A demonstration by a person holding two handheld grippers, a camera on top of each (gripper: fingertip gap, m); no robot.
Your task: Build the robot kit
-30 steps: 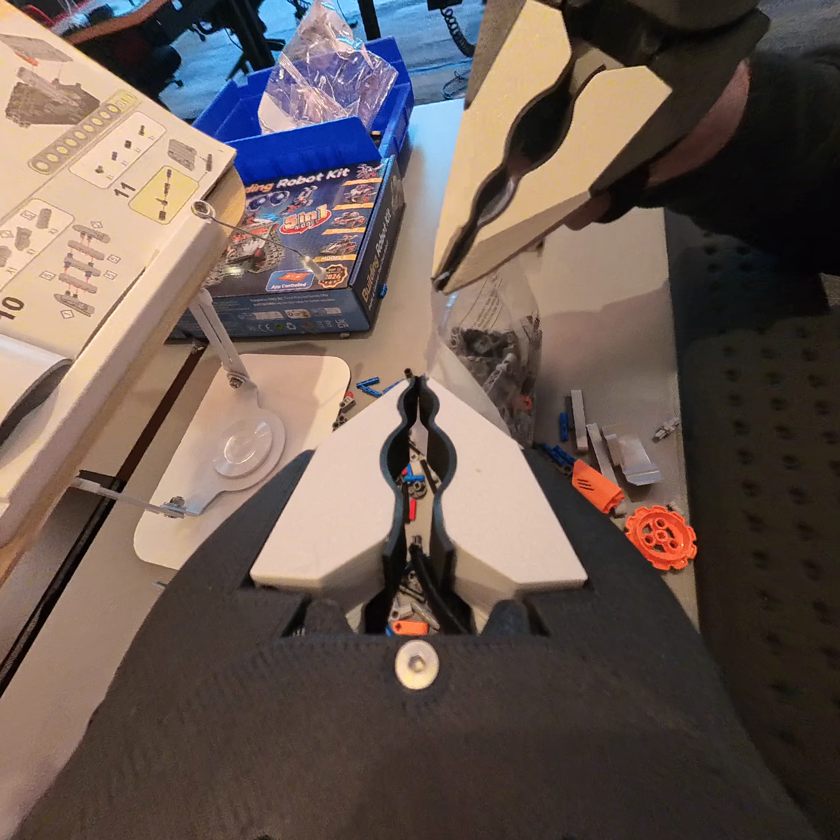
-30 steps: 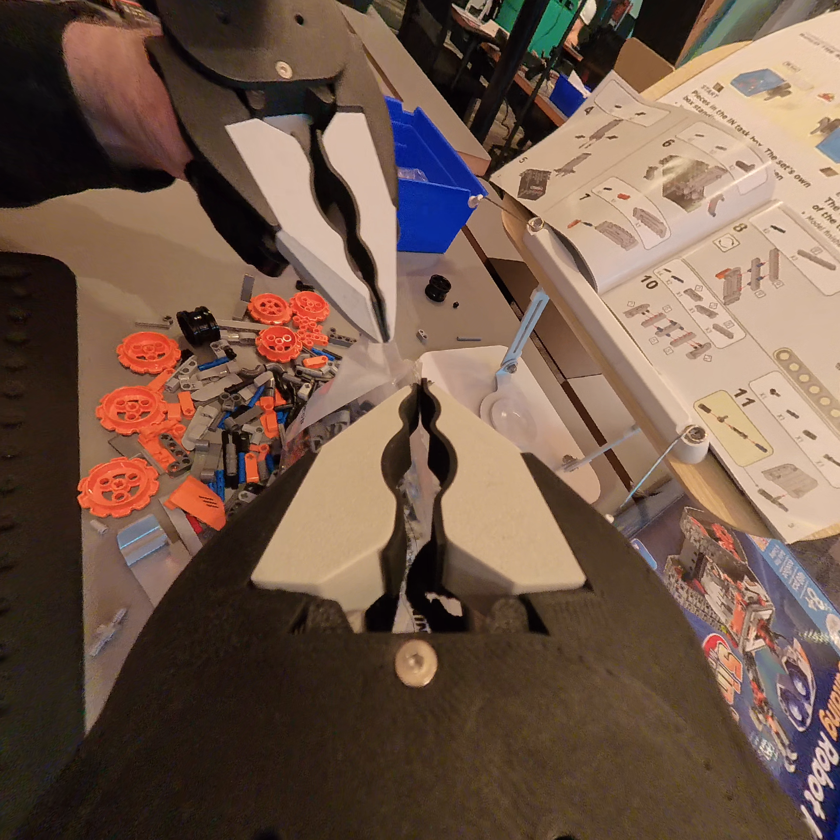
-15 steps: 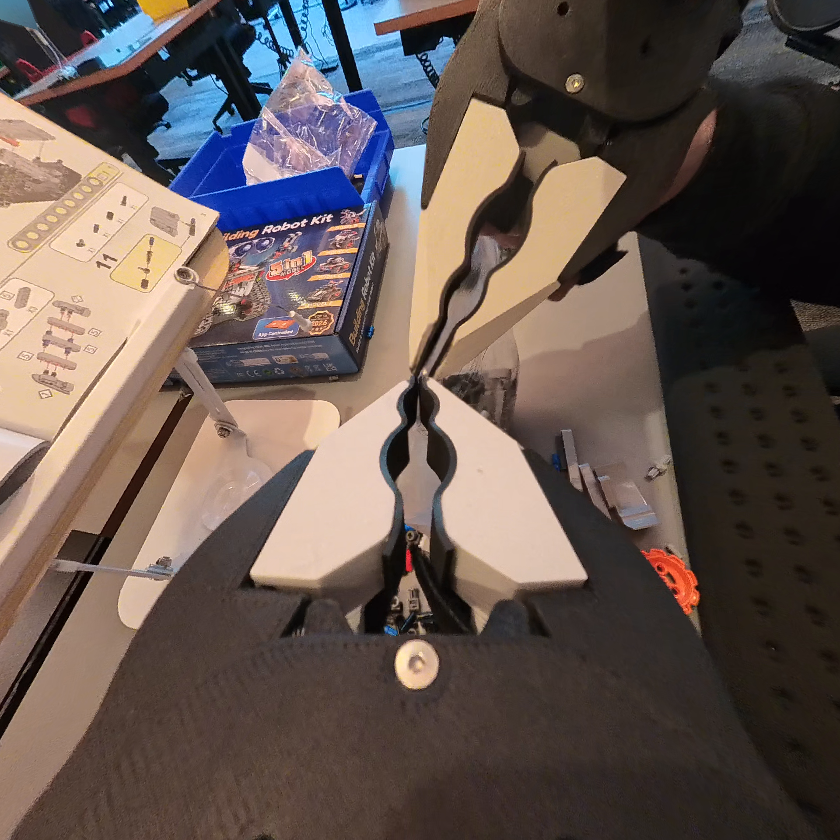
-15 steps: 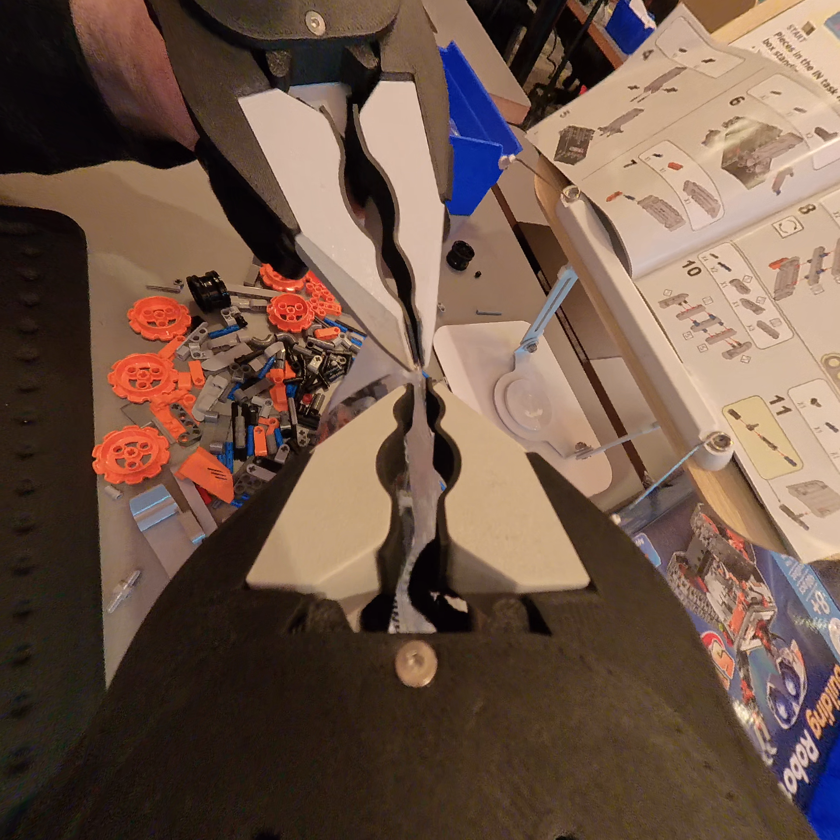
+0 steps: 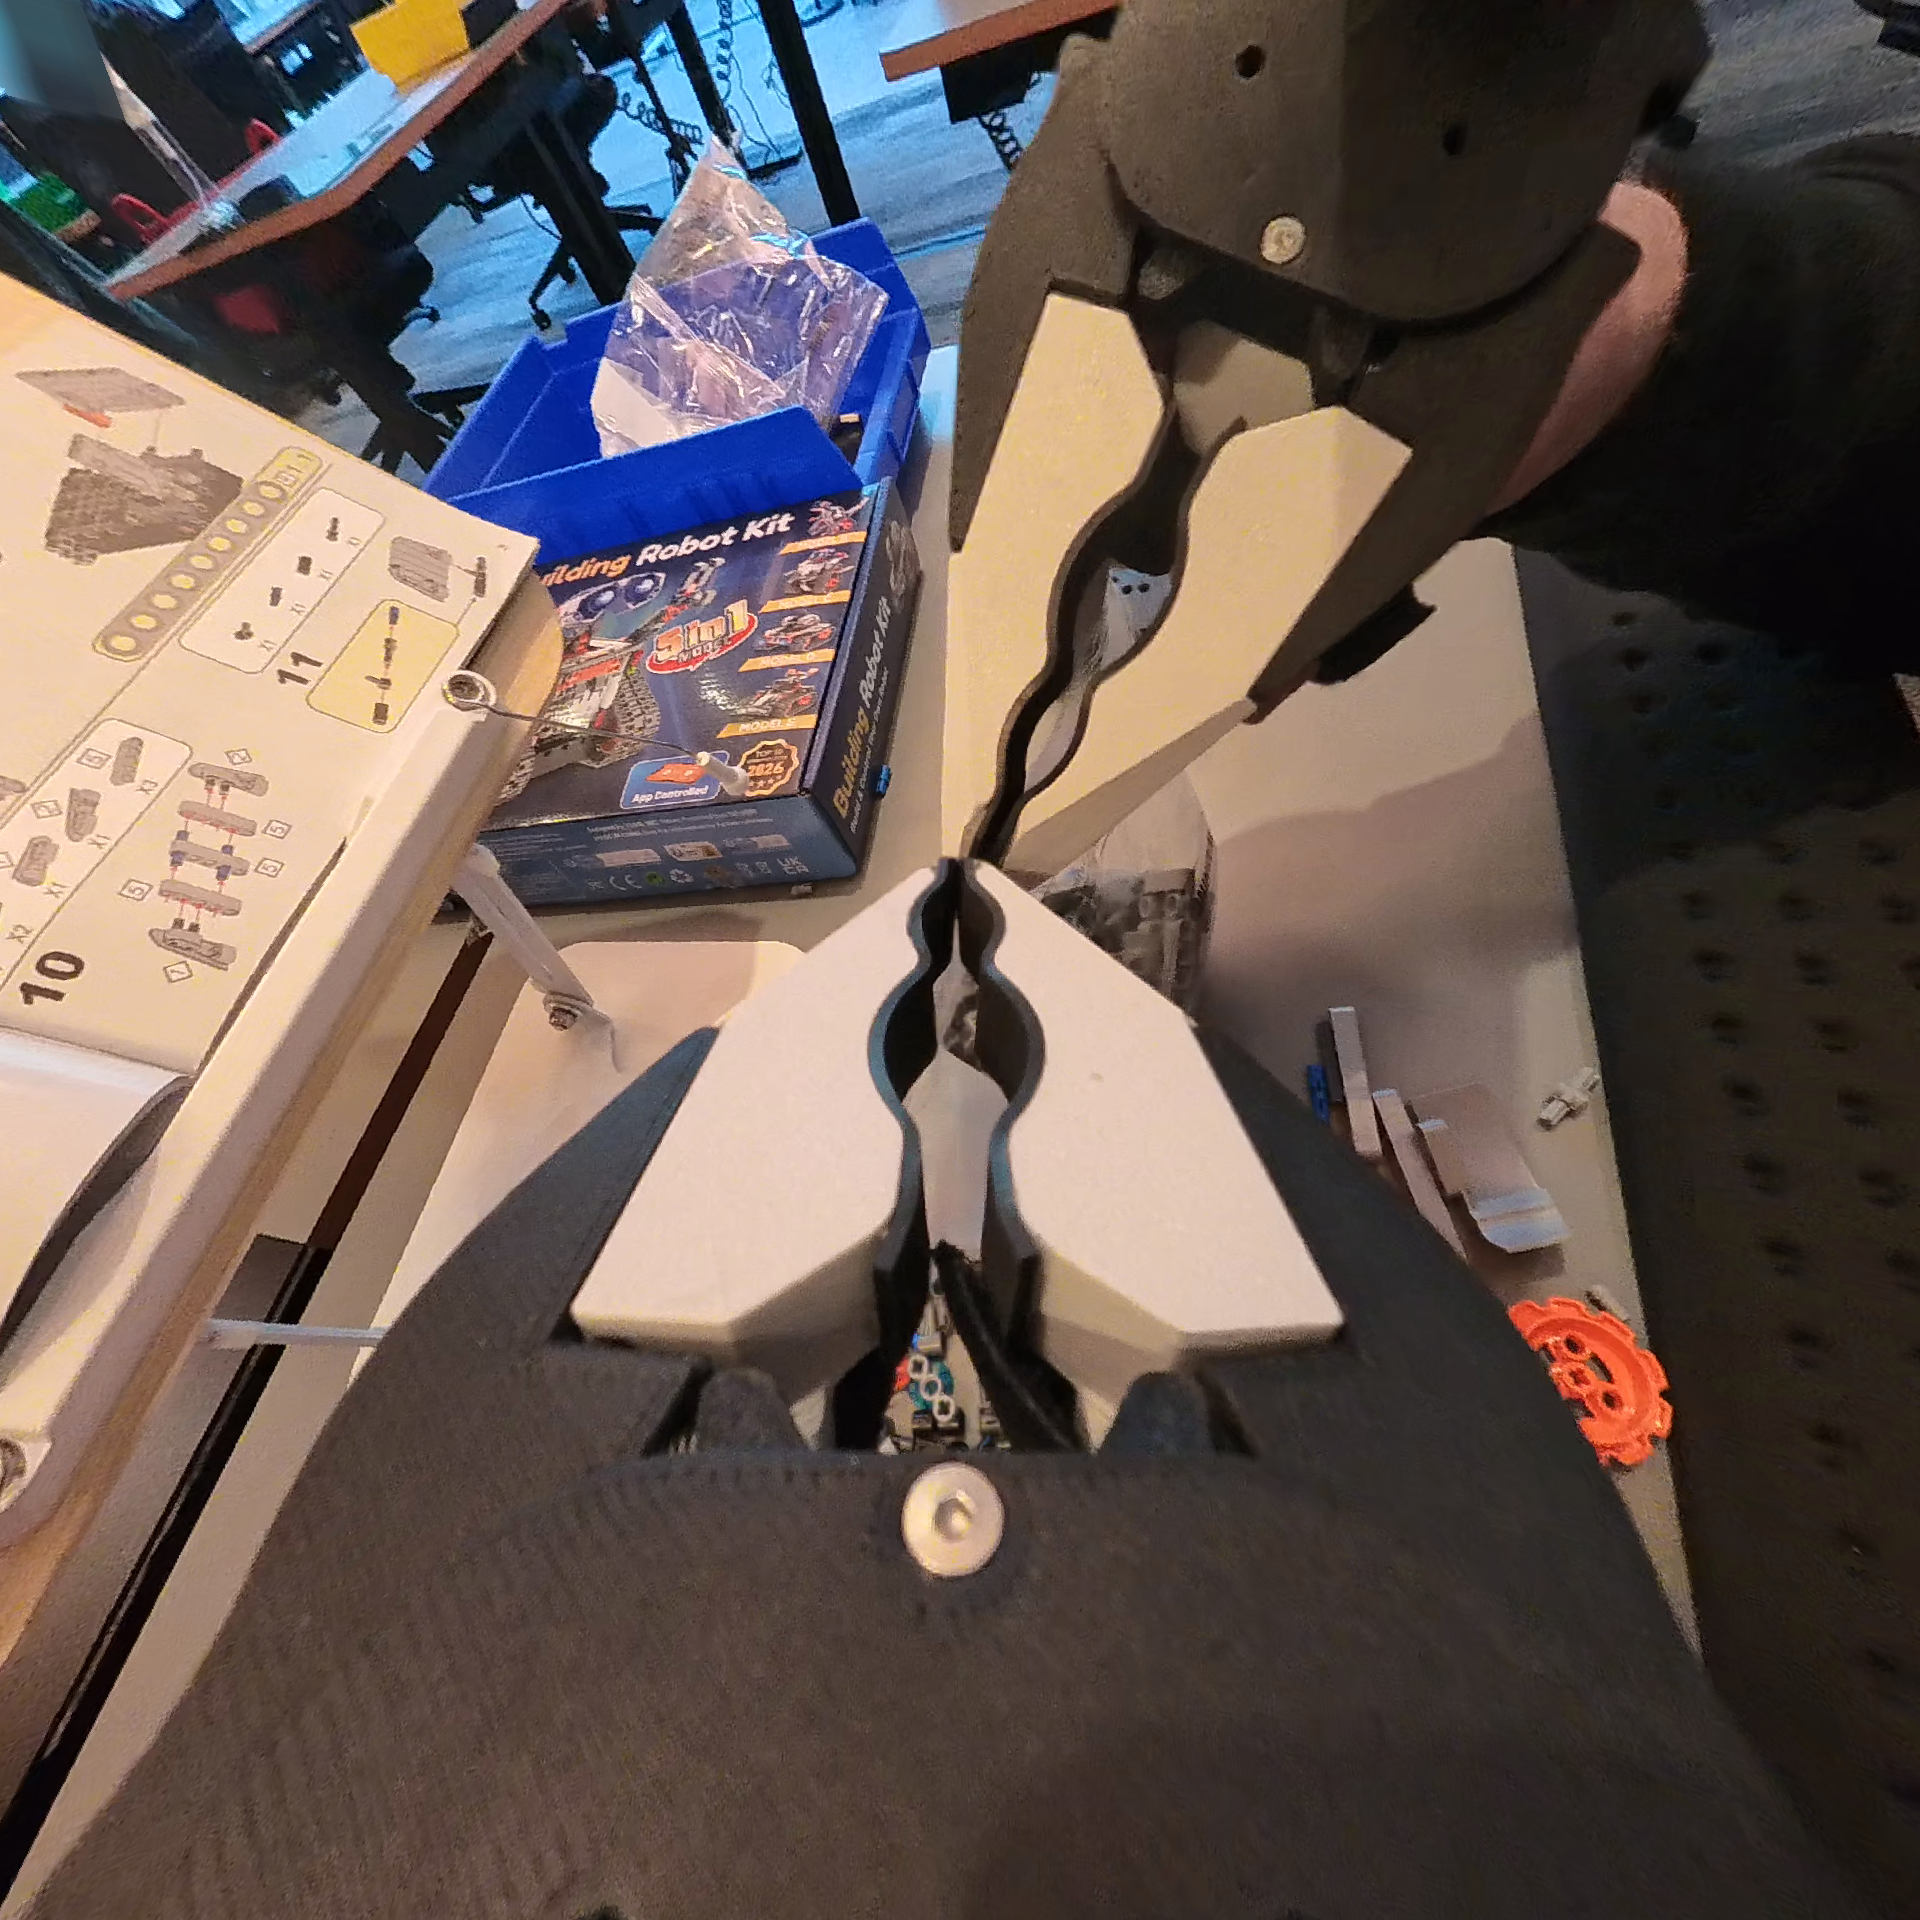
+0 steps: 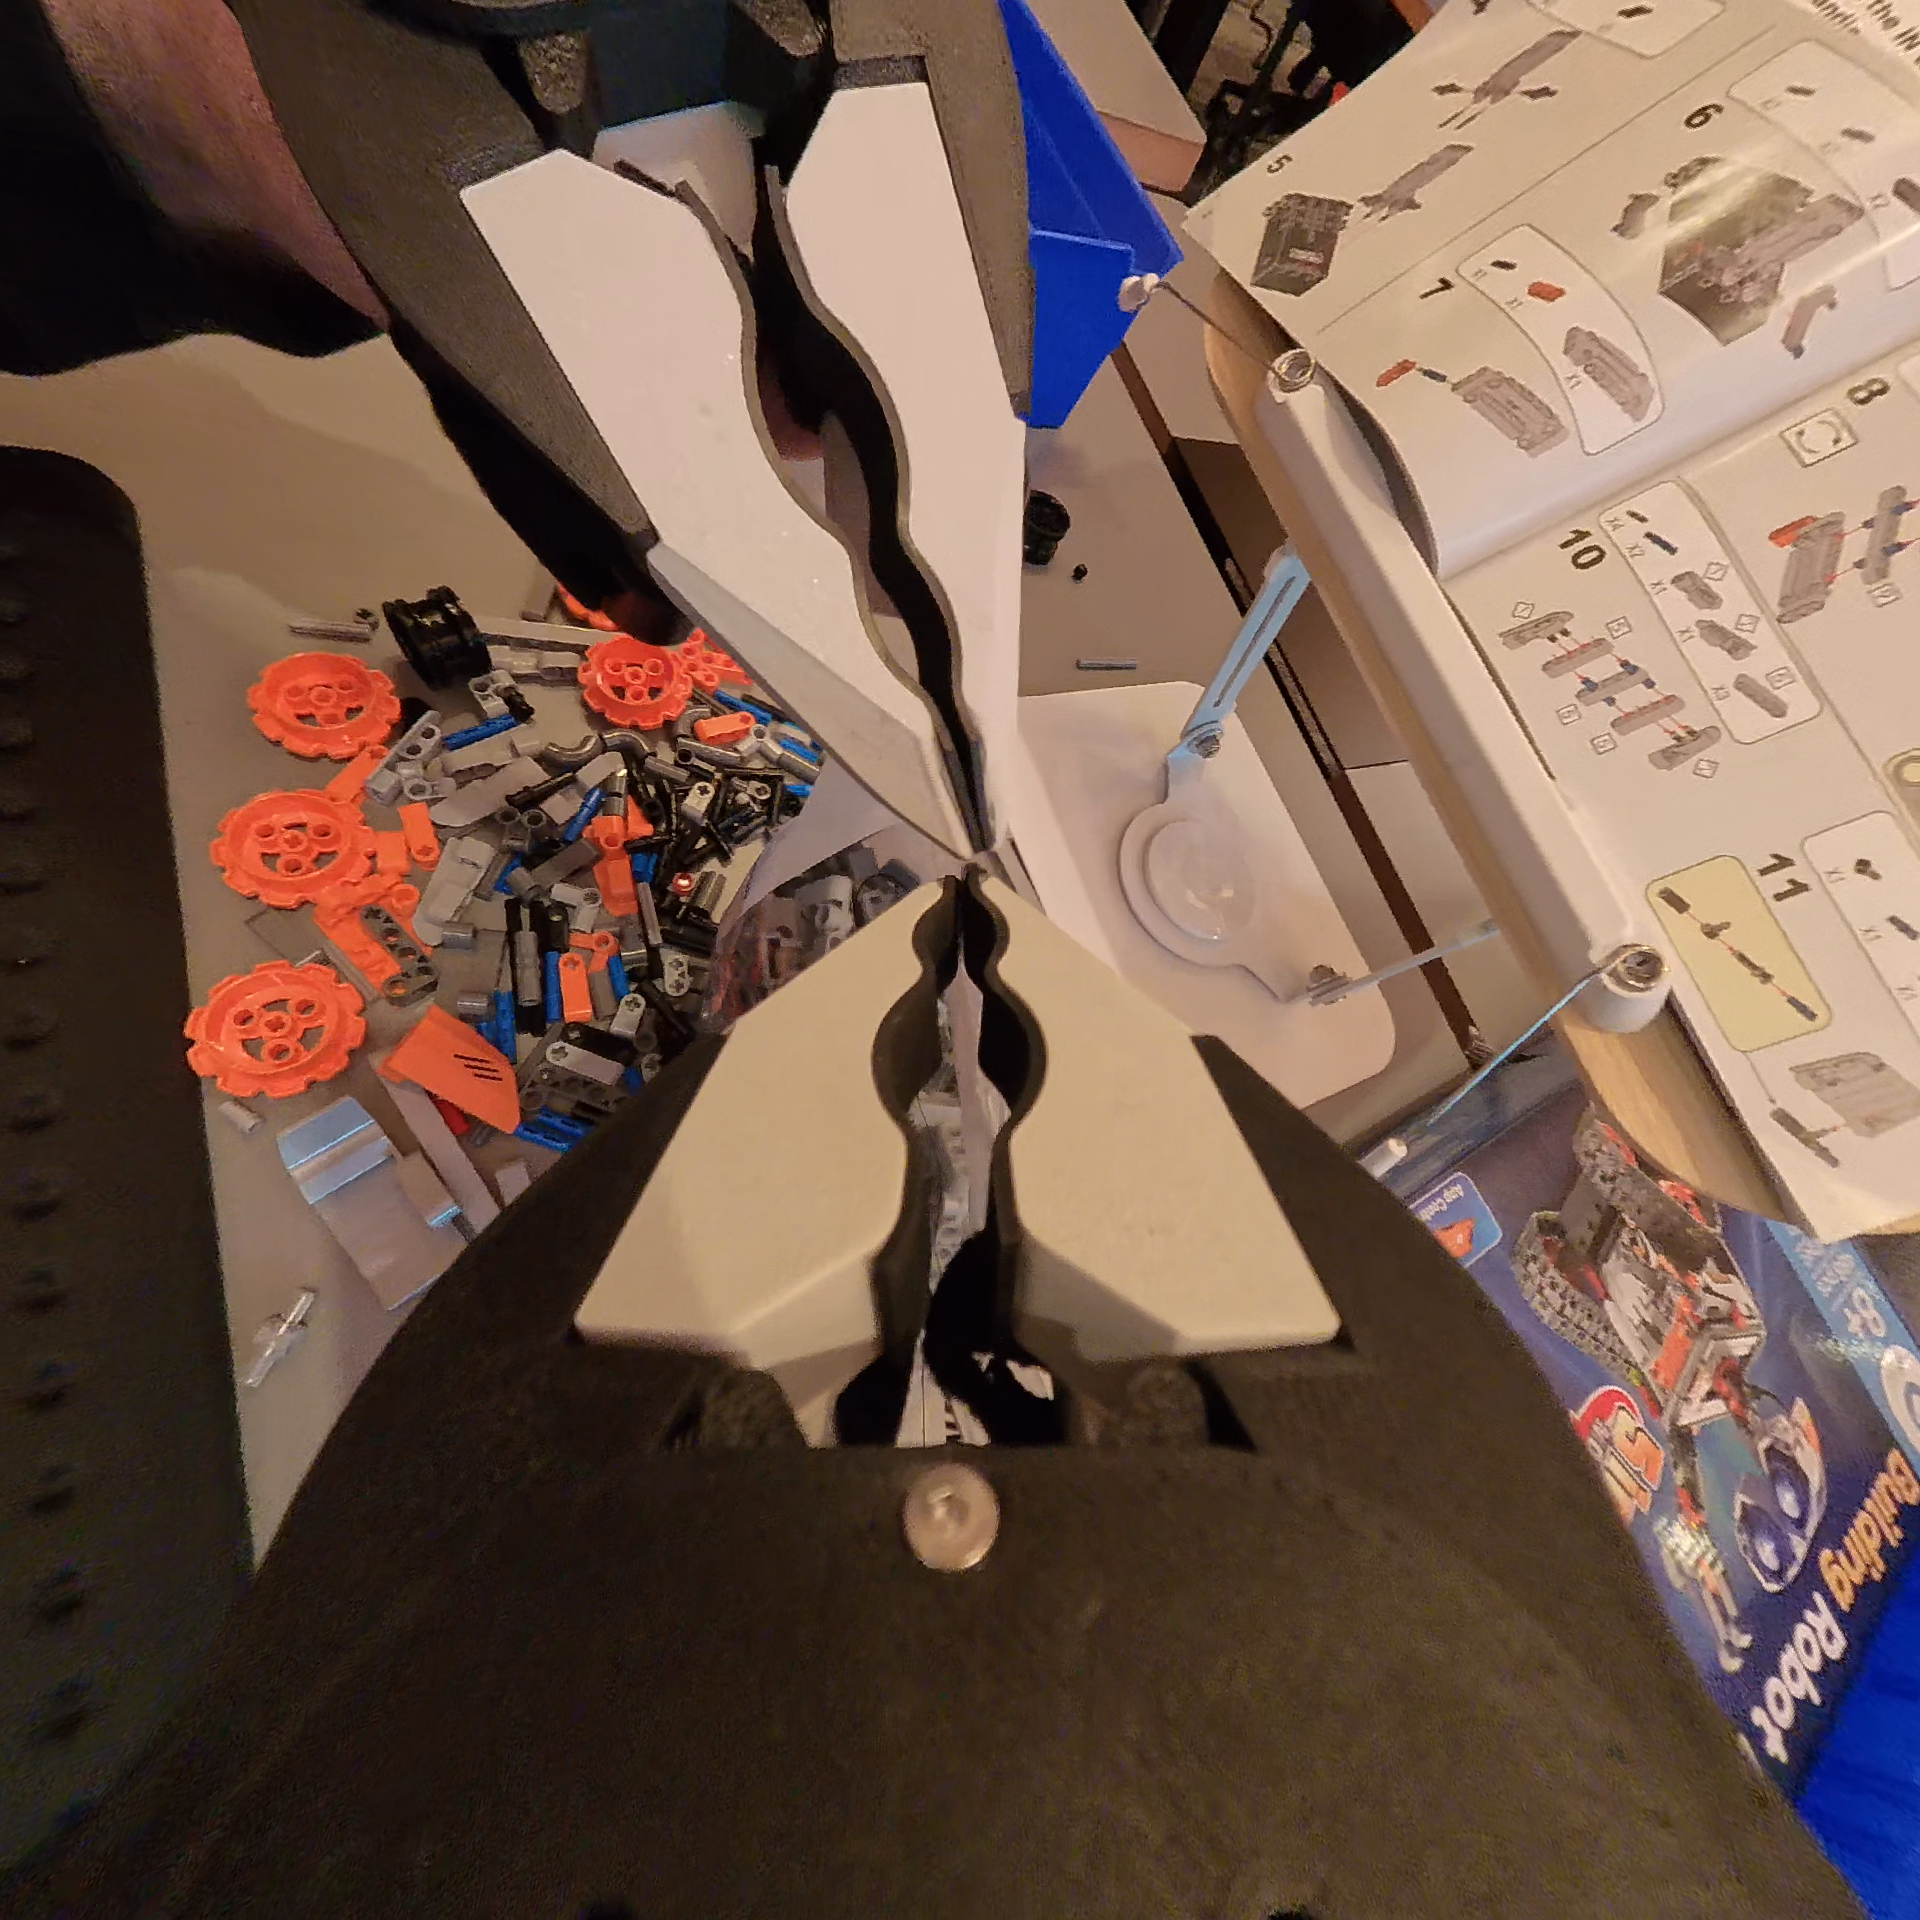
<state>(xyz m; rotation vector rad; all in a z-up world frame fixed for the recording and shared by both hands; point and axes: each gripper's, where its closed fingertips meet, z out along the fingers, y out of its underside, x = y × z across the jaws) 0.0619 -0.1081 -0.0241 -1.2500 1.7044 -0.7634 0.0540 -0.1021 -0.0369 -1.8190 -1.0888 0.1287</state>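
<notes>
A clear plastic bag [image 5: 1143, 914] of small grey and black parts hangs over the white table between both grippers. My left gripper [image 5: 958, 878] is shut on one edge of the bag film. My right gripper [image 6: 961, 888] is shut on the film from the opposite side. The two grippers meet tip to tip: the right gripper [image 5: 987, 831] comes down from the top in the left wrist view, and the left gripper [image 6: 971, 831] comes down from the top in the right wrist view. The bag [image 6: 831, 904] bulges left of the tips there.
A pile of loose orange, grey, black and blue parts [image 6: 582, 831] lies beside a black mat [image 5: 1766, 1039]. An instruction booklet [image 5: 208, 727] sits on a white stand [image 5: 665, 997]. A blue kit box [image 5: 727, 707] and a blue bin [image 5: 665, 468] stand behind. Left and right tips are no more than a few centimetres apart.
The two grippers have come together until their tips nearly touch. The bag has bunched up between them and lifted from the table.
</notes>
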